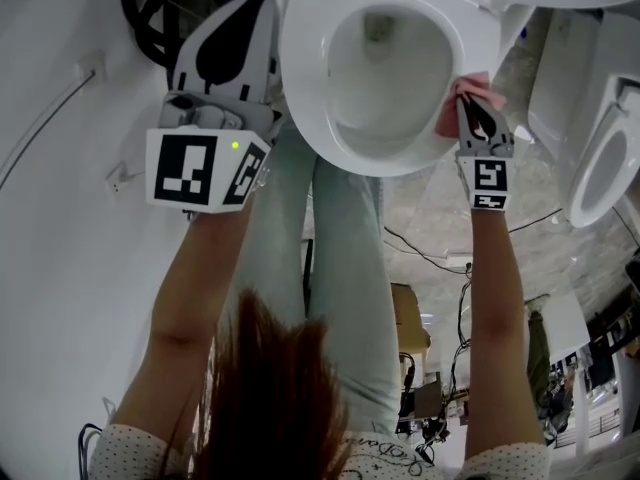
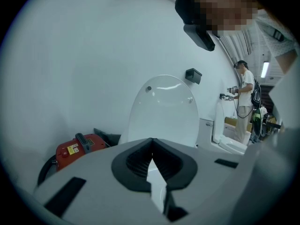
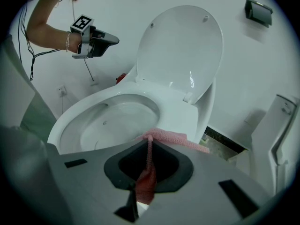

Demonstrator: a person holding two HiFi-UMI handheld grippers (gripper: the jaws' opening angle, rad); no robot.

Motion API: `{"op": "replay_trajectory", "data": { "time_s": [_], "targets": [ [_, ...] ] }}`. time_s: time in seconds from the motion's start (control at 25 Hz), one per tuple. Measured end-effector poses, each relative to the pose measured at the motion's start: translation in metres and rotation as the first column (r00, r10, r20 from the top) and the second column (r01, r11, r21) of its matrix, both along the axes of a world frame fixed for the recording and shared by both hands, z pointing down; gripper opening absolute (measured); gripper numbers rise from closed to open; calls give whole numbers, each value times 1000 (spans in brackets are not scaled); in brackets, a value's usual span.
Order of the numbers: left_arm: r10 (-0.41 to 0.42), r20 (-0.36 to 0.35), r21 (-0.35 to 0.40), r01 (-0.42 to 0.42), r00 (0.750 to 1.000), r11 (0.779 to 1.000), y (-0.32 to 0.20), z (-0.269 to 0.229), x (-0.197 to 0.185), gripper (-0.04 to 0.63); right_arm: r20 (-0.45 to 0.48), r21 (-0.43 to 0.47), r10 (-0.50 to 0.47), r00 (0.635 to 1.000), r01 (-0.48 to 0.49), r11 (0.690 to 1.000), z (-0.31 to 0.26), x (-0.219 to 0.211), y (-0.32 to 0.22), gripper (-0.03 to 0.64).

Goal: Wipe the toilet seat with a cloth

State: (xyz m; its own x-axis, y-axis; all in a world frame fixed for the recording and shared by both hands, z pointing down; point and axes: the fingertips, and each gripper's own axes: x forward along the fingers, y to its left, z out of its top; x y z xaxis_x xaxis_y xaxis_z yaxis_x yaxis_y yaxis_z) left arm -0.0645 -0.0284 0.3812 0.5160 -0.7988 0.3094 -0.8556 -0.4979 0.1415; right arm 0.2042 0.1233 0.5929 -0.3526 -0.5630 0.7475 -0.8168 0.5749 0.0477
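2 hand-held grippers above a white toilet with the lid up.

Right gripper (image 3: pixel 149 143): jaws closed on a pink cloth (image 3: pixel 172 136). A strip of it pinched between the dark pads and running back toward the camera, the rest bunched and spread just beyond the jaw tips. Cloth lying on the toilet seat (image 3: pixel 180 118), against the rim on the person's right side. In the head view, the same gripper tip-down on that rim, pink folds showing at its left.

Left gripper (image 2: pixel 151 143): jaws brought together at the tips, nothing between them, pointed toward the raised lid (image 2: pixel 162 110). In the head view, held beside the left edge of the seat. In the right gripper view, seen high at left on a bare forearm, well clear of the bowl (image 3: pixel 110 121).

Surroundings: seat down over the white bowl, lid upright against a white wall. A red appliance (image 2: pixel 76 148) low at the left of the toilet, a dark hose beside it. A small dark box (image 3: pixel 258 11) on the wall to the right of the lid. A 2nd white toilet (image 1: pixel 600 163) at the right, well apart from the 1st, with grey mottled floor (image 1: pixel 430 208) between the 2. A standing person (image 2: pixel 244 102) in a white top, far off at the right of the left gripper view.
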Motion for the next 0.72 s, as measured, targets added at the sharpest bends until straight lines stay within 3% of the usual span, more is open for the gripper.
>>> {"op": "replay_trajectory", "data": {
  "time_s": [0.72],
  "targets": [
    [-30, 10, -8, 30, 999, 1000, 14, 3, -13, 3, 27, -38, -86, 996, 87, 995, 1, -17, 44, 35]
  ]
}}
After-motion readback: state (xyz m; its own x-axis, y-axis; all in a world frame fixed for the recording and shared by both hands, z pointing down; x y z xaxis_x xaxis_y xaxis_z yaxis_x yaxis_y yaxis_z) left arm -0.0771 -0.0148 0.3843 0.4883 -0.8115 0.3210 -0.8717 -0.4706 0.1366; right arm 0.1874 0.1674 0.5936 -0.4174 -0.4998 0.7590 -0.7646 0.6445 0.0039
